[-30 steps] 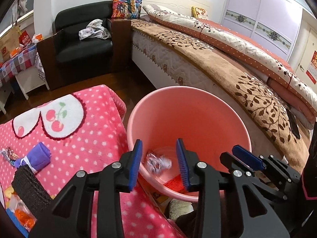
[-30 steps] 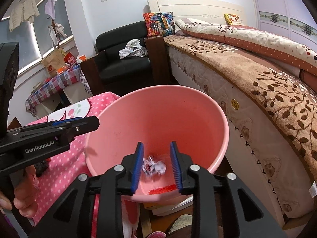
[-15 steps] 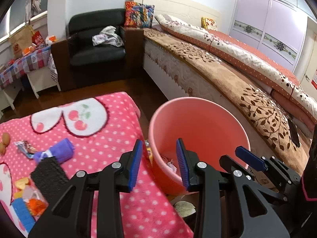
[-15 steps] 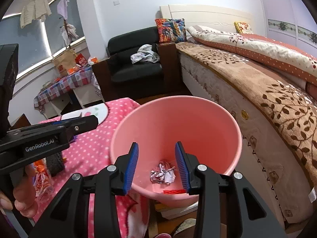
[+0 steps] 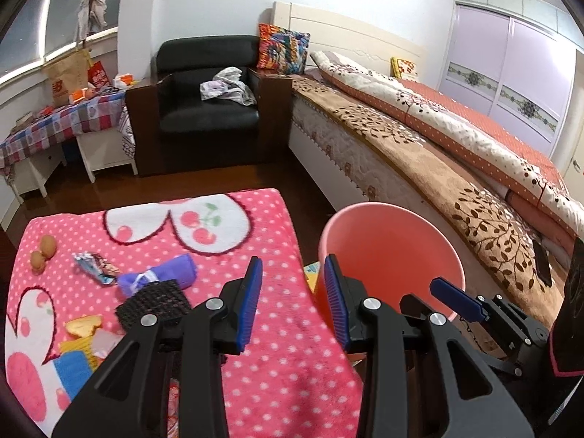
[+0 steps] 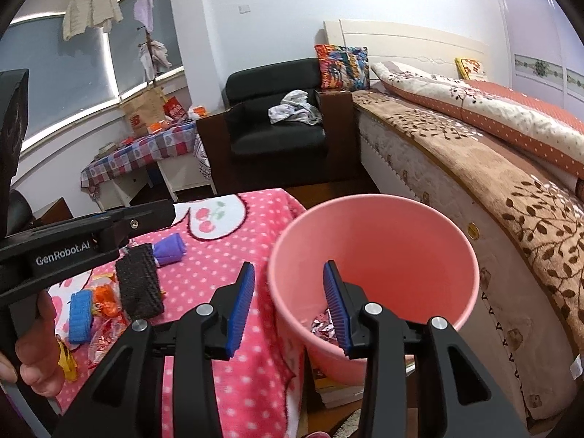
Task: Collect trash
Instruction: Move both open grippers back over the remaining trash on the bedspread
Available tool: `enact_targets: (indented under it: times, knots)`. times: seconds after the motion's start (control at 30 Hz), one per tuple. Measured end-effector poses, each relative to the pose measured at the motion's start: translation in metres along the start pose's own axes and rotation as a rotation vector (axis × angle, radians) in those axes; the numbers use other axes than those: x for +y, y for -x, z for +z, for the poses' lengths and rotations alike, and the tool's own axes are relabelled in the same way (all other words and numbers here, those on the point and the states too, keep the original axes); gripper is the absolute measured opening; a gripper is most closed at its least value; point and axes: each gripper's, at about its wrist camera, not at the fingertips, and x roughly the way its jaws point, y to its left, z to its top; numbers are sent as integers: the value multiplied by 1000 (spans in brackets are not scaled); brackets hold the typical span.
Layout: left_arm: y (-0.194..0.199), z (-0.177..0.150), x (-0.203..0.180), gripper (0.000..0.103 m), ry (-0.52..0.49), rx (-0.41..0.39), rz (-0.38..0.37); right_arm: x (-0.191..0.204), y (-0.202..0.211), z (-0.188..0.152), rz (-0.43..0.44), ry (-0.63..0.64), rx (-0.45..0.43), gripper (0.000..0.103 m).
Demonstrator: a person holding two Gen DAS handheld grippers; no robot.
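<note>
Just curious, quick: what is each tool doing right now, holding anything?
Left tool: open, holding nothing.
Right tool: open, holding nothing.

The left claw [image 5: 292, 303] points forward and tilts downward, its two blue-padded fingers [image 5: 250, 304] standing apart with nothing between them. The right claw [image 6: 288, 310] is tilted downward too; its blue pads [image 6: 335, 306] are spread and grip nothing. The two claws are side by side, the left one just to the left of the right one: from the right wrist its black body [image 6: 73, 241] reaches in from the left edge, and a bare hand [image 6: 34, 346] is wrapped round its handle below. From the left wrist the right claw's blue fingertip [image 5: 454, 299] shows just to the right.
</note>
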Motion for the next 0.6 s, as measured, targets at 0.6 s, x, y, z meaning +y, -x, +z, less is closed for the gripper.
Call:
enact_targets:
  times: [0.6]
  knots:
    - [52,-10,46,35,58,-71,41,68,18,5,56,72,-26,39]
